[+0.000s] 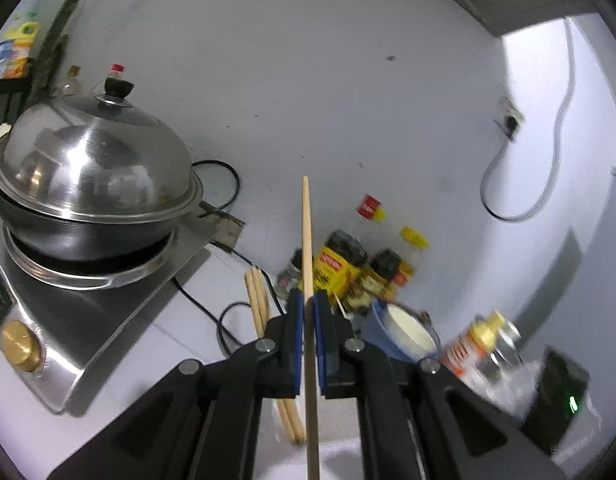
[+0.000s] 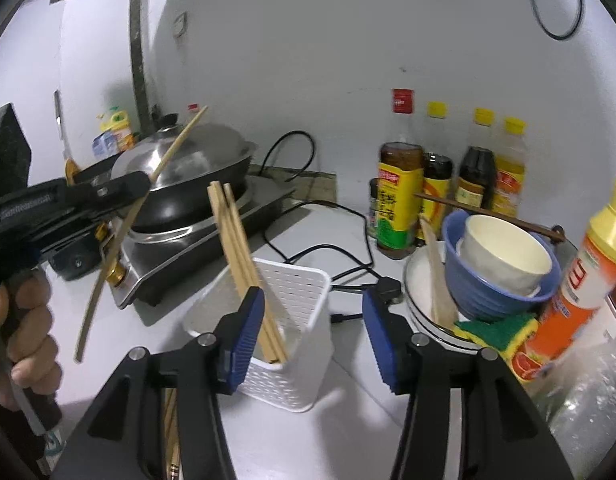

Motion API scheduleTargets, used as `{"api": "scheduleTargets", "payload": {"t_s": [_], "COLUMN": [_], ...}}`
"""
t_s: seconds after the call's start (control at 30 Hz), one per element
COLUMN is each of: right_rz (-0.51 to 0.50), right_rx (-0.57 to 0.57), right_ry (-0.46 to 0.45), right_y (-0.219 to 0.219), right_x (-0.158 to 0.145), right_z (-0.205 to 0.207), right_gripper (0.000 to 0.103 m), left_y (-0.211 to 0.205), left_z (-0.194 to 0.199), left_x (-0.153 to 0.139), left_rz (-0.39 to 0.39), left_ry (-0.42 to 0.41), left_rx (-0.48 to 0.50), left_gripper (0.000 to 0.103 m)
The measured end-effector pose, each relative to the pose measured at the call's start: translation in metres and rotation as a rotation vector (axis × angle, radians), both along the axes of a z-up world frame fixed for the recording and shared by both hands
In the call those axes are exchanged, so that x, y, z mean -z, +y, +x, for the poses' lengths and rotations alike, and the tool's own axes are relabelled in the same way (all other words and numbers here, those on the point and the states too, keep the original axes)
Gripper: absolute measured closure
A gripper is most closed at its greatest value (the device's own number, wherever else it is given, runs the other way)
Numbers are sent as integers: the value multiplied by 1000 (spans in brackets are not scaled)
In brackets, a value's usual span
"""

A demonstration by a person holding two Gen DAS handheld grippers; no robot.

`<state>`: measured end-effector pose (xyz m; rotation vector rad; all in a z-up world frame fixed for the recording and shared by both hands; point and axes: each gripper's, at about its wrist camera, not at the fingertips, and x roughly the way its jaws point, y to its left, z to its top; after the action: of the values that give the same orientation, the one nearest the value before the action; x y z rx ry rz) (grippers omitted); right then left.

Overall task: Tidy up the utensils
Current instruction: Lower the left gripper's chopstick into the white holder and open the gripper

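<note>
My left gripper (image 1: 307, 300) is shut on a single wooden chopstick (image 1: 307, 236), held up in the air; the same gripper (image 2: 142, 184) and chopstick (image 2: 120, 232) show at the left of the right wrist view. A white perforated utensil holder (image 2: 296, 312) stands on the counter with a few wooden chopsticks (image 2: 236, 236) leaning in it; they also show in the left wrist view (image 1: 257, 300). My right gripper (image 2: 314, 320) is open and empty, its jaws on either side of the holder. A dark chopstick (image 2: 488, 212) lies across stacked bowls.
An induction stove with a lidded wok (image 2: 188, 176) stands at the left. Sauce bottles (image 2: 400, 196) line the back wall. Blue and white bowls (image 2: 504, 264) sit on plates with a wooden spatula (image 2: 438, 280) and a sponge (image 2: 496, 328). An orange canister (image 2: 576, 288) stands right. Black cables (image 2: 328, 248) cross the counter.
</note>
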<state>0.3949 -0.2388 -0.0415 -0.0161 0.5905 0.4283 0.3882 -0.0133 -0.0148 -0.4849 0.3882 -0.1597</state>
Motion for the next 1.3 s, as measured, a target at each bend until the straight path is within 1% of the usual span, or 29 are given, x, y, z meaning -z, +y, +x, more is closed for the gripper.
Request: {"api": "scheduleTargets", "payload": {"t_s": [0.03,0.17,0.33,0.43,0.5,0.6,0.7,0.83,0.93,1.07,1.1,1.13,1.17,1.2,1.23,1.3], "right_rz": [-1,-27,-56,-92,-90,-85,-76,-67,-79,-78,-74,-71,-69,-67,-66,-66], "right_rx": [15,40,35,45,54,66,69,56,36,54,62,71,76,80,81,81], "right_ry": [1,3,-31,-50,-58,-70,-75,-82,-86,-85,-82,-77,-75,-76,-78,-81], "right_y": [-4,-9,-13,-16,-20,-25,-28,-29,-25,-27,-28,-29,-30,-30,-29,-27], "right_x": [1,2,-1,-2,-4,-5,-6,-6,-5,-5,-4,-4,-4,-5,-6,-9], "right_z": [1,5,3,5,5,4,1,-1,-3,-2,-2,-1,-1,-2,-4,-7], "right_gripper": [54,54,54,54,54,54,54,54,54,54,54,54,54,54,54,54], "left_y": [-2,-12,-24,-32,-37,-40,-46,-48,-51,-53,-53,-53,-53,-53,-53,-55], "left_z": [8,37,60,65,65,64,63,62,63,57,55,53,50,48,44,36], "left_x": [1,8,24,33,38,46,52,61,64,68,68,68,68,67,66,61], "left_rz": [-11,-70,-93,-75,-59,-59,-36,-62,-45,-28,-21,-18,-18,-20,-25,-5], "left_ry": [-11,-34,14,25,17,12,17,20,51,91,97,98,102,107,107,99], "left_rx": [-38,-133,-200,-193,-200,-224,-227,-223,-200,-168,-159,-145,-132,-123,-99,-76], "left_gripper": [98,98,98,98,98,98,98,98,98,98,95,87,82,71,64,59]}}
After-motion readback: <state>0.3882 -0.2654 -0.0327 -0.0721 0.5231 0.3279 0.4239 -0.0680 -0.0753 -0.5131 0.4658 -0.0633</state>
